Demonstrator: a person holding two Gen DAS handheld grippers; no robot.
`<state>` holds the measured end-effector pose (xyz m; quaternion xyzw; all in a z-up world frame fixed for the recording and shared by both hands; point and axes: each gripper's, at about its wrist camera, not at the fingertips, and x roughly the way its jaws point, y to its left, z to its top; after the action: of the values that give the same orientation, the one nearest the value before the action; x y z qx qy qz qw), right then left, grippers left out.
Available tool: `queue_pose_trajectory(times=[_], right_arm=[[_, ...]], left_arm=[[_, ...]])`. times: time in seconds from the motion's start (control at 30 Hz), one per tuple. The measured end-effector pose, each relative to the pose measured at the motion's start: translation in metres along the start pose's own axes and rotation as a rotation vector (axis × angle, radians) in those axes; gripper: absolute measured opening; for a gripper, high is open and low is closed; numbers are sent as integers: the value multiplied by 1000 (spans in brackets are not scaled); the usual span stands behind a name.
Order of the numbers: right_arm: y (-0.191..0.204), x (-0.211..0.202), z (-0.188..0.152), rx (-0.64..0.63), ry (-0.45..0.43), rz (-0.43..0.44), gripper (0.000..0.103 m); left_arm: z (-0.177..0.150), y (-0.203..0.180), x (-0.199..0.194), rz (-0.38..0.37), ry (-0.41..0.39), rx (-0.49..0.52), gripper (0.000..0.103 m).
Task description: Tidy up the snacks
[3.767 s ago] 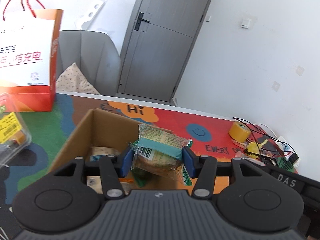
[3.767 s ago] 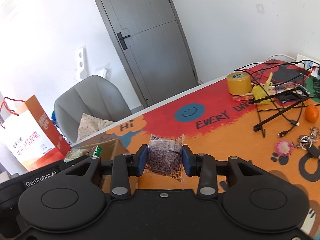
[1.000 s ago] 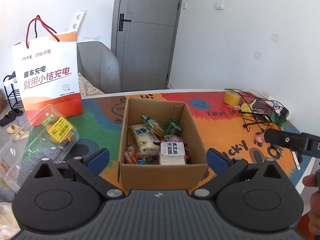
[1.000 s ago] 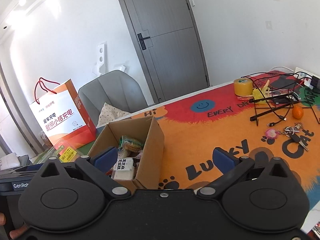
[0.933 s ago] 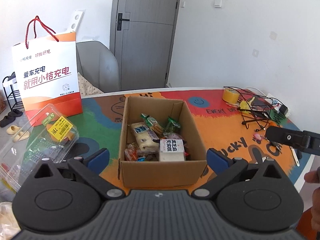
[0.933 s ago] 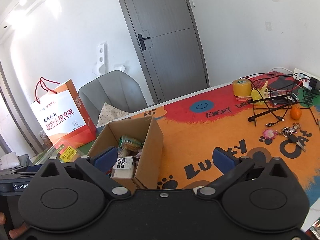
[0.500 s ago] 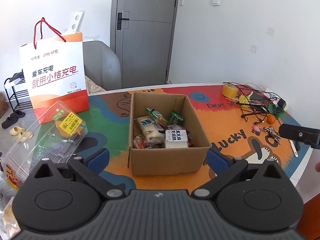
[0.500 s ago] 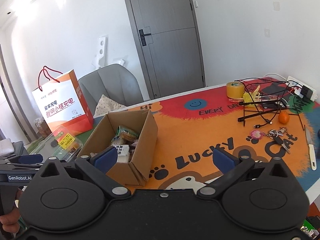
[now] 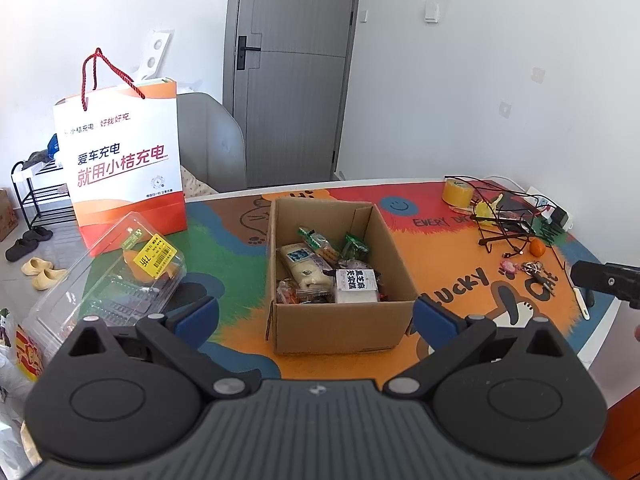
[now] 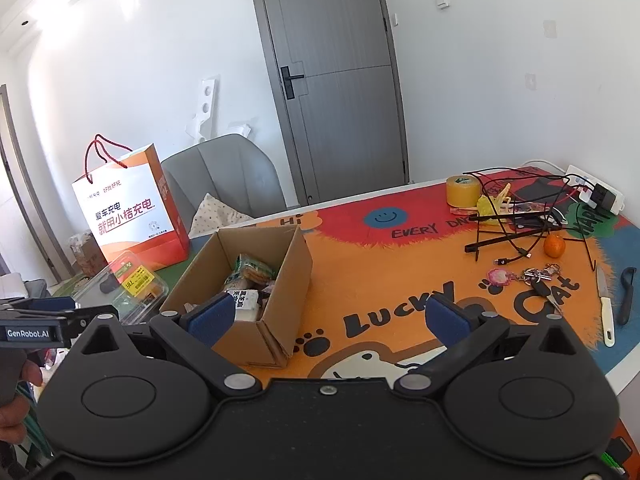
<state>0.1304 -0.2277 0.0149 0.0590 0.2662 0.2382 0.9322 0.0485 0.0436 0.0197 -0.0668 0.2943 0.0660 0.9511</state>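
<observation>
The cardboard box [image 9: 340, 320] full of snacks [image 9: 320, 276] sat on the table [image 9: 452, 264], out ahead of both grippers. Left gripper [image 9: 316, 316] and right gripper [image 10: 328, 316] were both spread wide and empty, touching nothing. Bare mat lay right of the box, with a clamshell container [image 9: 116, 280] crowding its left.

brown box [image 9: 340, 332], orange-white bag [image 9: 124, 160]

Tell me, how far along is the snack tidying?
It looks nearly finished. Several wrapped snacks already lie inside the cardboard box. Nothing is in hand: the left gripper and right gripper are both open and empty. No loose snack packets show on the table mat; only the clear plastic clamshell sits outside the box.
</observation>
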Motion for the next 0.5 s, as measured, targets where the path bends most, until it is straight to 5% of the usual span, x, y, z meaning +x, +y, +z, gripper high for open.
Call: queue_pose_trajectory(times=[0.5], right_arm=[[6, 0, -1, -26, 19, -9, 103]], left_arm=[[0, 0, -6, -7, 2, 3, 103]])
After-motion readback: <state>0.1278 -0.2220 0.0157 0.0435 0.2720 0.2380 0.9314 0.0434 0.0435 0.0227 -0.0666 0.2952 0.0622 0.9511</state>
